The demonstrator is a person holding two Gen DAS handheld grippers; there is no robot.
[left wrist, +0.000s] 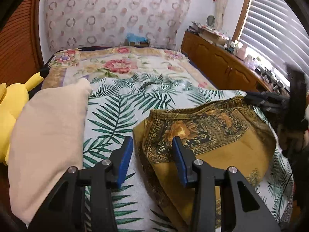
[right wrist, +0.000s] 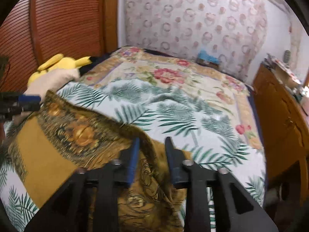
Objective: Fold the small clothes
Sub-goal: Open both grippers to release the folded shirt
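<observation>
Hovering over the bed, left gripper has jaws apart, nothing clamped; the mustard patterned cloth lies loose under its right finger and extends rightward. Right gripper also has jaws apart, a raised fold of the cloth passing between the fingers, contact unclear through motion blur. Beyond, palm-print bedspread. Left of the left gripper, cream pillow partly covers a yellow plush toy, cut off at the frame edge.
</observation>
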